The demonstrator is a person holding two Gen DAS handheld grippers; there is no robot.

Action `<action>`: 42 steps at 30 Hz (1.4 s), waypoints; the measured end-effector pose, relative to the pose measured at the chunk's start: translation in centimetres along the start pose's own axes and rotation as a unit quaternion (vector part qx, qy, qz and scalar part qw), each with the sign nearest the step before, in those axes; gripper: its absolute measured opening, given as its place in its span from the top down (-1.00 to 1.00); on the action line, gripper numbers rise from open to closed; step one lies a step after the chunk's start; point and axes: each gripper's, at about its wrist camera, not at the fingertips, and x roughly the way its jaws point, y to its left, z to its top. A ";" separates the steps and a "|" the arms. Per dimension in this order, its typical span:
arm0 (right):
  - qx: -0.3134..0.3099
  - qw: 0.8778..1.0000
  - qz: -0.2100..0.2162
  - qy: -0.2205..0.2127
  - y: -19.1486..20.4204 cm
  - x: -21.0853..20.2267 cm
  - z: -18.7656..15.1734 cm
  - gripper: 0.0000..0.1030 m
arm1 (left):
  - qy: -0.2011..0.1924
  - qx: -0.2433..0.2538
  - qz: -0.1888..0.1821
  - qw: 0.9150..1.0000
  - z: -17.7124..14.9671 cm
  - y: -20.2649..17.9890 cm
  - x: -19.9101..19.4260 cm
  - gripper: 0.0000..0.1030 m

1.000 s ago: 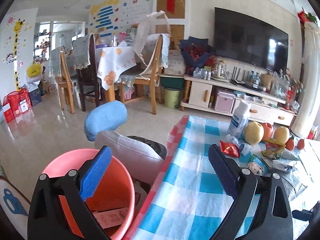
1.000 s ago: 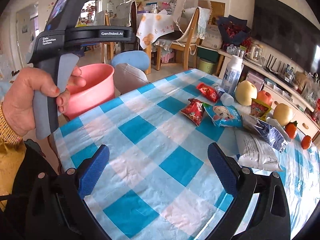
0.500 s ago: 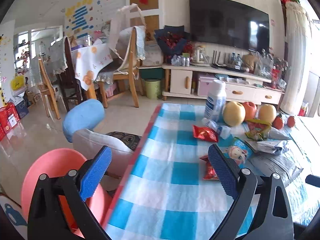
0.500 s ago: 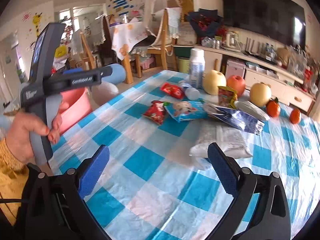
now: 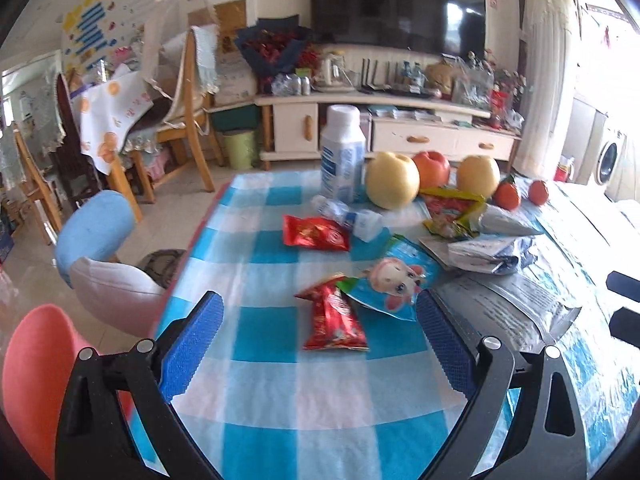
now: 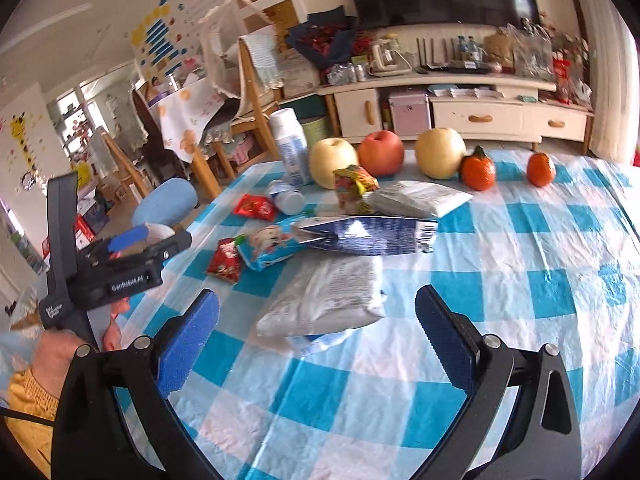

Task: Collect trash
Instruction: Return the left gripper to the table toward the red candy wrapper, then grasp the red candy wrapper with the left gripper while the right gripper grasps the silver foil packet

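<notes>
My left gripper [image 5: 318, 346] is open above the blue-checked tablecloth [image 5: 280, 396], with a red snack wrapper [image 5: 334, 318] lying between and just beyond its pads. Further out lie a blue cartoon packet [image 5: 394, 280], another red wrapper [image 5: 314, 233] and a small tipped plastic bottle [image 5: 348, 217]. A pink bucket [image 5: 30, 380] stands on the floor at the lower left. My right gripper [image 6: 318, 338] is open too, over a white crumpled bag [image 6: 328, 298]. Beyond it lie a dark blue foil packet [image 6: 368, 236] and a white packet [image 6: 416, 199].
Pears [image 6: 440, 153], an apple [image 6: 380, 153], two tangerines [image 6: 478, 168] and an upright white bottle [image 6: 289, 151] line the table's far side. A small blue-and-white chair [image 5: 96, 256] stands left of the table. A person's hand [image 6: 60, 354] holds the left gripper's handle.
Both grippers have swung right, away from the pink bucket and toward the pile of wrappers. The left one now faces the red wrapper, the right one the white bag. Both stayed open.
</notes>
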 end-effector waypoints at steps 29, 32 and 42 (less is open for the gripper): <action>0.051 0.996 0.038 0.070 -1.9 5.5 0.0 -0.88 | 0.113 -0.008 0.043 0.993 -1.3 -0.6 8.8 -0.48; 0.023 0.997 0.023 0.070 -1.1 5.8 0.0 -0.88 | 0.111 -0.022 0.038 0.993 -1.2 -0.5 9.1 -0.48; -0.067 0.995 -0.025 0.067 1.0 7.7 -0.6 -0.88 | 0.111 -0.022 0.021 0.993 -1.1 -1.1 9.6 -0.09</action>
